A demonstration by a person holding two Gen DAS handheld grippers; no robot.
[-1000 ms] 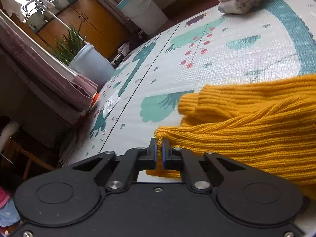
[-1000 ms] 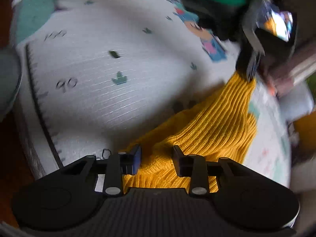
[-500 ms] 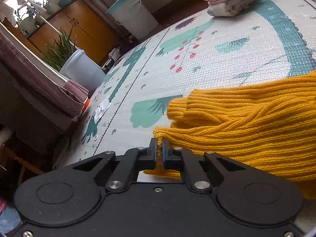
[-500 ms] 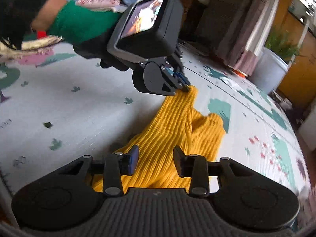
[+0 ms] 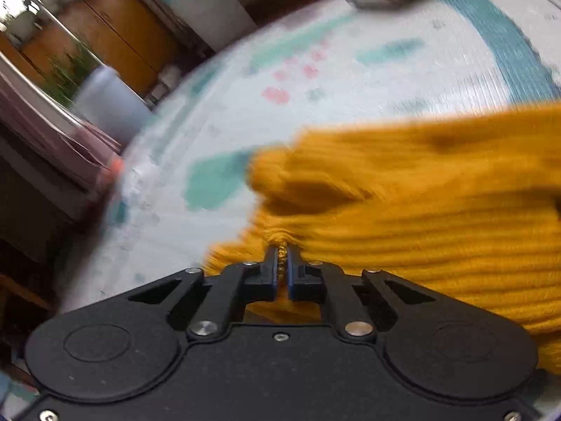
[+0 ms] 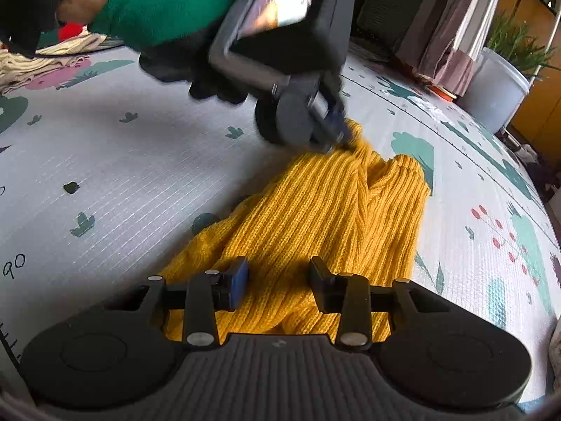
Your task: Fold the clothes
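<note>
Yellow knit (image 5: 438, 217) pinched by downward-tilted left gripper (image 5: 281, 263).

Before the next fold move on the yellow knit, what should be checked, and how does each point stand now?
1. Left hand-held gripper clamped on the yellow knit edge: ok.
2. Right hand-held gripper gripping the knit: not ok; its jaws have just been opening, knit between them, pads apart.
3. Knit lying flat: not ok, bunched.
4. Bare play mat beside the knit: ok.
5. Sleeves tucked in: cannot tell.
</note>
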